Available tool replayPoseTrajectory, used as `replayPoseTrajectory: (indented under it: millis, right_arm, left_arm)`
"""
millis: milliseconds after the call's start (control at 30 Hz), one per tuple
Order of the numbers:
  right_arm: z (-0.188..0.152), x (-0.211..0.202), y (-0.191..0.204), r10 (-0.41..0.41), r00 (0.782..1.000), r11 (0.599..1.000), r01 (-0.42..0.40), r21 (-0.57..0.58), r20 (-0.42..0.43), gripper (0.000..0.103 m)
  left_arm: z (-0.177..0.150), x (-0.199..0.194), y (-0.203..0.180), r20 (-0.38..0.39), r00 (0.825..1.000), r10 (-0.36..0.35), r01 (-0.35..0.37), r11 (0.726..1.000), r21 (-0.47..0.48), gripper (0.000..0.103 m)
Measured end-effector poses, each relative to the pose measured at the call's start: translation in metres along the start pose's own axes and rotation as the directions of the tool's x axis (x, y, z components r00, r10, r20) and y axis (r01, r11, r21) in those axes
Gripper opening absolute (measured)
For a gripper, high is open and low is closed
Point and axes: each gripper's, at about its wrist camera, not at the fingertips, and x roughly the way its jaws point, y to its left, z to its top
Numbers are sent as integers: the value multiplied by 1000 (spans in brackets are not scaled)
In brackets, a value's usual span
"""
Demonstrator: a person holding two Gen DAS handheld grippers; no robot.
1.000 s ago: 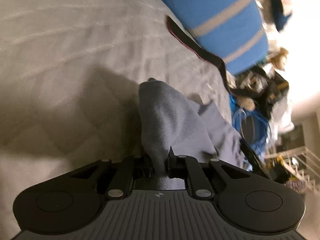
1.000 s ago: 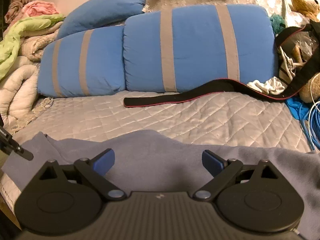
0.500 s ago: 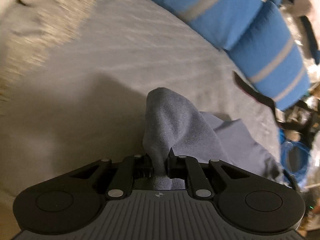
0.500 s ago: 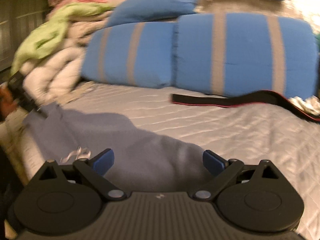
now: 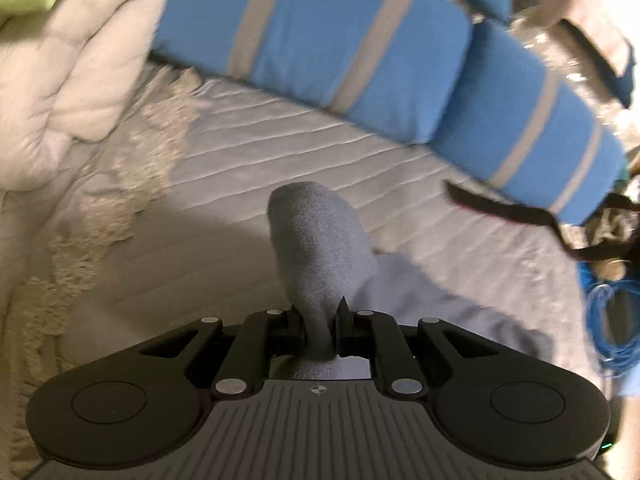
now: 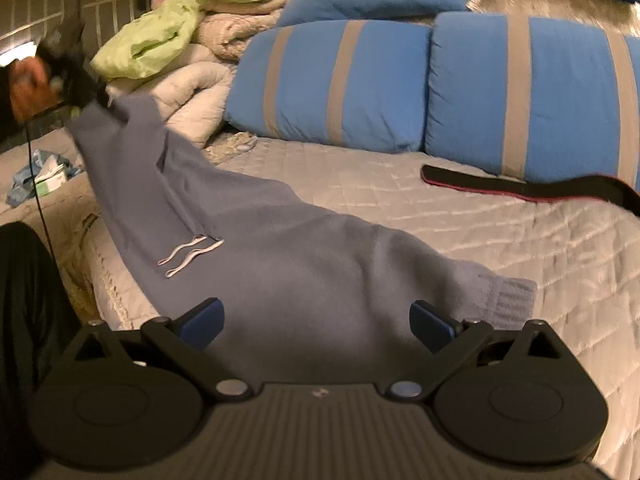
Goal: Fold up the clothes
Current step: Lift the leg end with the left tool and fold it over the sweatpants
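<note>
A grey-blue pair of sweatpants (image 6: 280, 248) lies stretched across the quilted bed (image 6: 520, 232), with white drawstrings (image 6: 188, 256) showing and a ribbed cuff (image 6: 508, 300) at the right. My left gripper (image 5: 322, 320) is shut on a bunched fold of the sweatpants (image 5: 320, 256), lifting it off the bed. In the right wrist view the left gripper (image 6: 86, 88) appears at the far left, held by a hand and pulling the waistband end up. My right gripper (image 6: 316, 318) stands open just above the cloth, with nothing between its blue fingertips (image 6: 202, 314).
Blue pillows with grey stripes (image 6: 400, 84) line the back of the bed. A black strap (image 6: 520, 188) lies in front of them. Piled quilts and a green blanket (image 6: 168, 32) sit at the left. Blue cable (image 5: 608, 312) coils at the right edge.
My left gripper has swung left and lifted the sweatpants' end, drawing the garment out long. My right gripper's view shifted left along the cloth; the cuff and drawstrings came into sight.
</note>
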Motion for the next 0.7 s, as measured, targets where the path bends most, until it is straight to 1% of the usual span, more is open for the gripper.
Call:
replayPoseTrajectory:
  millis: [100, 267, 433, 533, 700]
  right_arm:
    - [-1, -4, 1, -4, 1000, 1000, 4, -3, 17, 102]
    - [-1, -17, -5, -2, 998, 999, -1, 46, 62, 102]
    - [-4, -30, -3, 1, 996, 996, -9, 84, 91, 102]
    - [-9, -40, 1, -7, 996, 993, -4, 121, 91, 103]
    - [-17, -57, 8, -22, 995, 986, 6, 165, 95, 103]
  left_arm:
    - [-4, -4, -38, -1, 998, -57, 57, 998, 9, 12]
    - [-12, -7, -101, -10, 989, -150, 150, 988, 25, 12]
    - [-17, 22, -150, -53, 978, -203, 206, 977, 58, 12]
    - [-23, 41, -171, -65, 974, -216, 220, 973, 64, 12]
    - [-37, 78, -201, -121, 965, -233, 243, 967, 77, 12]
